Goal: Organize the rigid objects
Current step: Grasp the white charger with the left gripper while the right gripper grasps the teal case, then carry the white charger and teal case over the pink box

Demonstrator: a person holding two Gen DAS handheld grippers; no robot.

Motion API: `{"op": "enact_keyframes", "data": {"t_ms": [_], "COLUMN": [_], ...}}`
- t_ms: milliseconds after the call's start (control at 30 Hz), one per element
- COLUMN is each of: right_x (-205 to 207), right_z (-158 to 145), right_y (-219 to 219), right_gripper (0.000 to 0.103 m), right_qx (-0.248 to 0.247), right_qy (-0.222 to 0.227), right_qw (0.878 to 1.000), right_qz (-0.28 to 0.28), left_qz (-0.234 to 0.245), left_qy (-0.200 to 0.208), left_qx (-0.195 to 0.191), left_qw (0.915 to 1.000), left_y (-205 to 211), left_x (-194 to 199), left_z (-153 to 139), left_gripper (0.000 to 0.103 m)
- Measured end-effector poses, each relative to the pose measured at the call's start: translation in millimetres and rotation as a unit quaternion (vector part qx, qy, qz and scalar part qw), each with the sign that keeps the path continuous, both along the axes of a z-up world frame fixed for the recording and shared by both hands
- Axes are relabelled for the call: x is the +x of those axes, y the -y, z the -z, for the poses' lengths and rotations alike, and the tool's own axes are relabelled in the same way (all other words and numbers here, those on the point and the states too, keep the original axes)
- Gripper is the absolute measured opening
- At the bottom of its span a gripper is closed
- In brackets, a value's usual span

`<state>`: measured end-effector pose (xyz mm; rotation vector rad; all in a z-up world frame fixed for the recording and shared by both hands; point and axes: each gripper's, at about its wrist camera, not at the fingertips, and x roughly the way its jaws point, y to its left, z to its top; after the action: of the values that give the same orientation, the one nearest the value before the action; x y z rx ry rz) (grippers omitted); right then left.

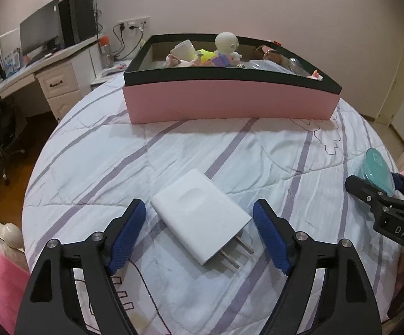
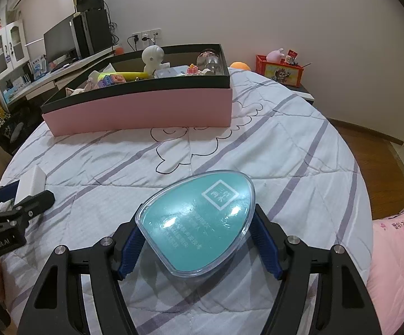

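Observation:
A white plug-in charger lies flat on the striped bed cover, prongs toward the camera. My left gripper straddles it, open, with a gap between each blue pad and the charger's sides. My right gripper is shut on a teal egg-shaped case with a clear lid, held just above the cover. That case shows at the right edge of the left wrist view. A pink box with a black rim stands at the far side of the bed and holds several toys, a white doll and a glass.
The bed cover lies bare between the grippers and the pink box. A desk with a monitor stands far left. A red toy box sits on a nightstand. Pink bedding lies at the right.

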<state>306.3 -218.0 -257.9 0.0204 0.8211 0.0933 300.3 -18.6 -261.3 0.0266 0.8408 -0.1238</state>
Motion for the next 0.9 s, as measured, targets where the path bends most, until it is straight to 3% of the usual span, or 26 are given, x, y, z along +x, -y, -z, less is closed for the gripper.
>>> {"op": "enact_keyframes", "data": {"t_ms": [33, 67, 600, 900], "right_x": [0, 0, -14, -32], "right_z": [0, 0, -12, -47], "right_y": [0, 0, 9, -5], "right_gripper": [0.072, 0.072, 0.069, 0.069], "right_qx": [0.0, 0.001, 0.023, 0.022], "right_qy": [0.0, 0.001, 0.032, 0.078], "right_qw": [1.0, 1.0, 0.999, 0.997], "right_qz": [0.0, 0.001, 0.014, -0.003], "left_qz": [-0.007, -0.007, 0.01, 0.02], "left_qy": [0.007, 0.011, 0.047, 0.105], "left_qx": [-0.002, -0.009, -0.048, -0.023], "left_qw": [1.0, 0.9999, 0.9977, 0.9941], "left_y": [-2, -4, 4, 20], "left_x": [-2, -4, -21, -36], "left_z": [-1, -1, -18, -56], "left_gripper": [0.066, 0.063, 0.063, 0.063]}}
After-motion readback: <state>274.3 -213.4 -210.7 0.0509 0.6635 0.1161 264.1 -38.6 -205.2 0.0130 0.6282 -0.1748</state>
